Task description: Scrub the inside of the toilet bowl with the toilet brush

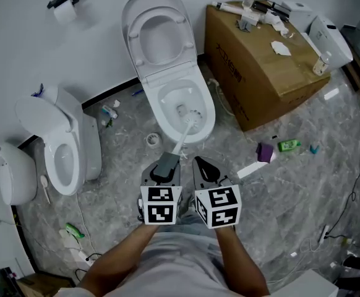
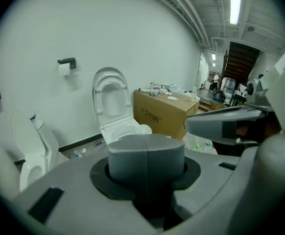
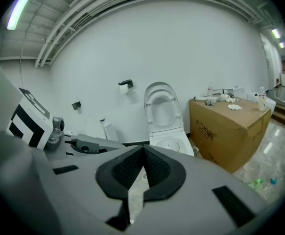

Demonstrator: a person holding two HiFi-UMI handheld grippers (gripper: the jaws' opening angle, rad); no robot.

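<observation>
The white toilet (image 1: 161,113) stands open, its lid and seat raised against the wall. The toilet brush (image 1: 186,132) slants down into the bowl, with its white bristle head (image 1: 195,116) low inside near the drain. My left gripper (image 1: 166,161) is shut on the brush's grey handle end (image 2: 146,158), which fills the left gripper view between the dark pads. My right gripper (image 1: 203,166) hangs just right of it, shut and holding nothing; in the right gripper view its black pads (image 3: 154,173) meet in front of the toilet (image 3: 169,141).
A large cardboard box (image 1: 260,60) with loose fittings on top stands right of the toilet. A second toilet (image 1: 62,147) sits at the left. Litter lies on the marble floor: a purple piece (image 1: 265,151), a green bottle (image 1: 289,145), a white ring (image 1: 153,140).
</observation>
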